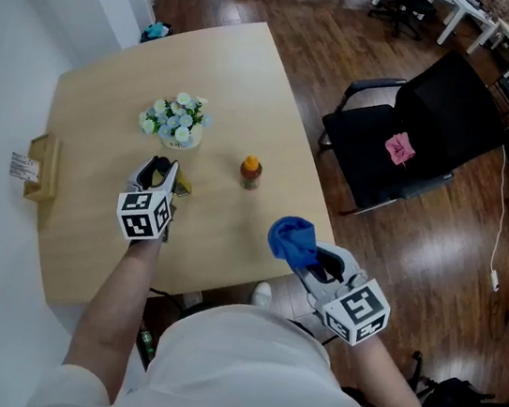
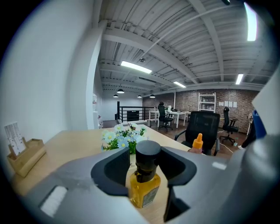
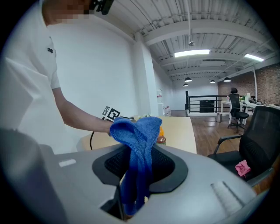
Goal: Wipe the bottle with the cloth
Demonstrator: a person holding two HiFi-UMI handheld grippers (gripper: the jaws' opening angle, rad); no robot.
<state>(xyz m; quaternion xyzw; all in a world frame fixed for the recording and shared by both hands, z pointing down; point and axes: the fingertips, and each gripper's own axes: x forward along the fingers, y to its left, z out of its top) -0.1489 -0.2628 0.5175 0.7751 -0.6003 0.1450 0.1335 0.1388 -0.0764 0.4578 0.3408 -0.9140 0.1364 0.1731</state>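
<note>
Two grippers | my left gripper (image 2: 146,162) stood half-open, upright bottle (image 2: 143,186) between its jaws on the surface (image 1: 107,109) | my right gripper (image 3: 139,168) clamped the cloth (image 3: 136,131), lower right; bottle lay up-left of it.

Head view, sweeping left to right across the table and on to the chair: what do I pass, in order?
Light wooden card holder → bunch of white and blue flowers → small orange-capped bottle → bunched blue cloth → pink crumpled rag → black office chair.
</note>
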